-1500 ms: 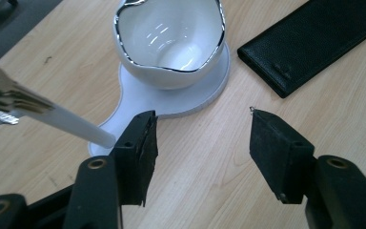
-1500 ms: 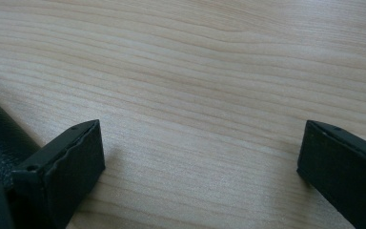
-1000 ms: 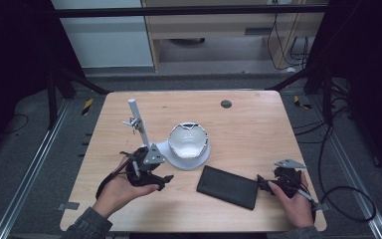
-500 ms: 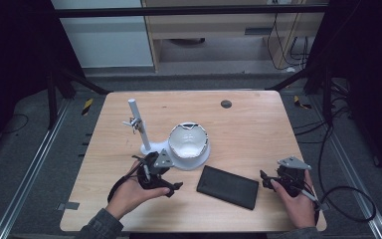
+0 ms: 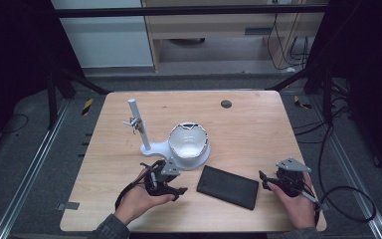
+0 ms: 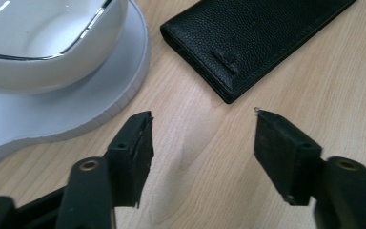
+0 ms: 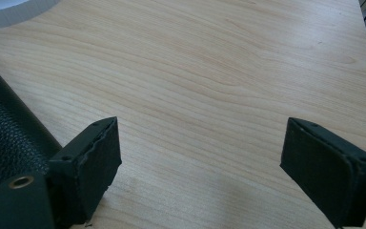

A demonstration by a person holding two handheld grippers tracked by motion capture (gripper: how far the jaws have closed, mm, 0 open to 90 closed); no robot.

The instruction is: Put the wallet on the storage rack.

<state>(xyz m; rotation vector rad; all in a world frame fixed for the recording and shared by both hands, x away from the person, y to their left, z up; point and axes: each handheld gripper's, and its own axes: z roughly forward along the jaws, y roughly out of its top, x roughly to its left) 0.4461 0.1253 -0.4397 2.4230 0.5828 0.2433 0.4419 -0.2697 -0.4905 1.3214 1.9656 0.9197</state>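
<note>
A black leather wallet [image 5: 227, 186] lies flat near the table's front edge, between my two grippers. My left gripper [image 5: 180, 190] sits low just left of it, pointing at its near corner. In the left gripper view the wallet [image 6: 257, 38] lies just beyond my left gripper [image 6: 205, 133]. Its jaws are open and have just been closing, with bare wood between them. My right gripper [image 5: 264, 181] rests right of the wallet. In the right gripper view my right gripper [image 7: 205, 148] is open, narrowing slightly, with nothing between the jaws and the wallet [image 7: 5, 133] at its left.
A white bowl [image 5: 188, 142] sits on a white stand base [image 5: 154, 148] with an upright post [image 5: 138, 124], just behind my left hand. In the left gripper view the bowl [image 6: 52, 43] is close. A dark round hole [image 5: 226, 104] marks the wooden table [image 5: 258, 134].
My left hand has moved right and lower, from beside the stand base toward the wallet's left end, and its jaws have narrowed. The right hand has stayed in place.
</note>
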